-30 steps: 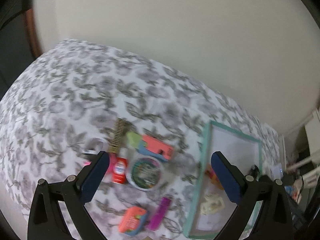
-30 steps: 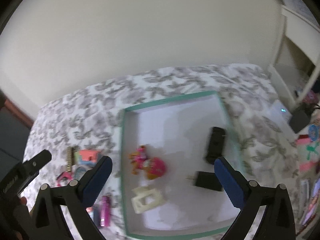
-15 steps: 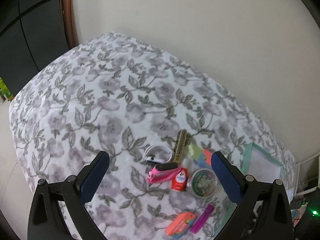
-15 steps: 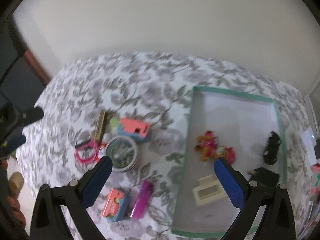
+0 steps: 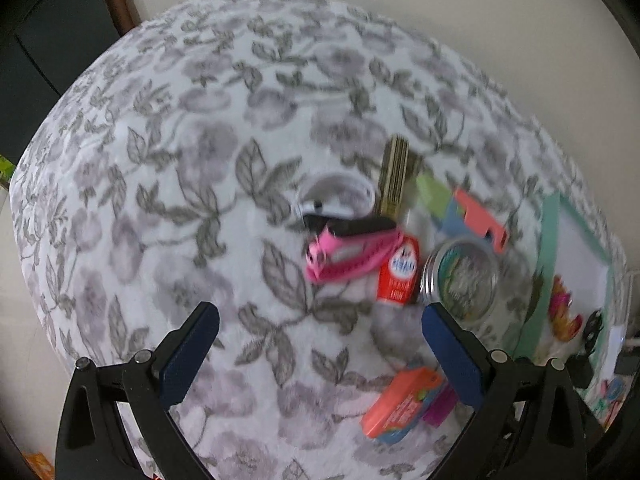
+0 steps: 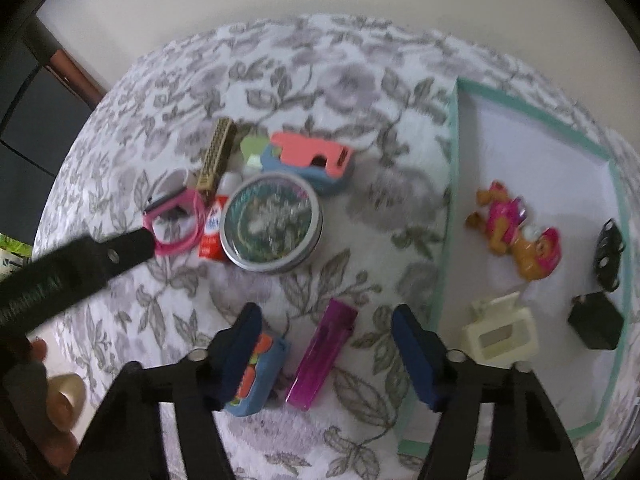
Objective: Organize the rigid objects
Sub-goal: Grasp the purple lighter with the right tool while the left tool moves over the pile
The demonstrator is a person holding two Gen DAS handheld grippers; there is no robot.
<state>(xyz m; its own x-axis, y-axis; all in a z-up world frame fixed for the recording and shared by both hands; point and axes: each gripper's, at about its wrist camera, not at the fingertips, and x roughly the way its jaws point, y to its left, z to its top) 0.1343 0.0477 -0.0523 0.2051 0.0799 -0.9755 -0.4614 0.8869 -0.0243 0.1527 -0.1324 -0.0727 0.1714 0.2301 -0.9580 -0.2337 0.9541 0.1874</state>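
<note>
Floral bedspread [image 6: 304,60] carries everything. Teal-rimmed tray [image 6: 451,208] sits on its right side, holding a pink-and-orange toy figure [image 6: 516,232], a cream frame-like piece [image 6: 500,338], a black block [image 6: 596,324] and a small black toy, possibly a car [image 6: 609,254]; too blurred to be sure. Loose pile left of the tray: round tin [image 6: 272,226], coral-and-blue box [image 6: 312,160], pink bracelet [image 6: 176,220], gold comb-like strip [image 6: 216,156], red carton [image 6: 212,234]. Right gripper [image 6: 326,352] points down, jaws closing, purple lighter [image 6: 322,354] between the pads but not touching them, small orange-and-blue case [image 6: 256,376] beside its left finger. Left gripper [image 5: 320,356] spread wide over bare bedspread, nothing between the jaws.
</note>
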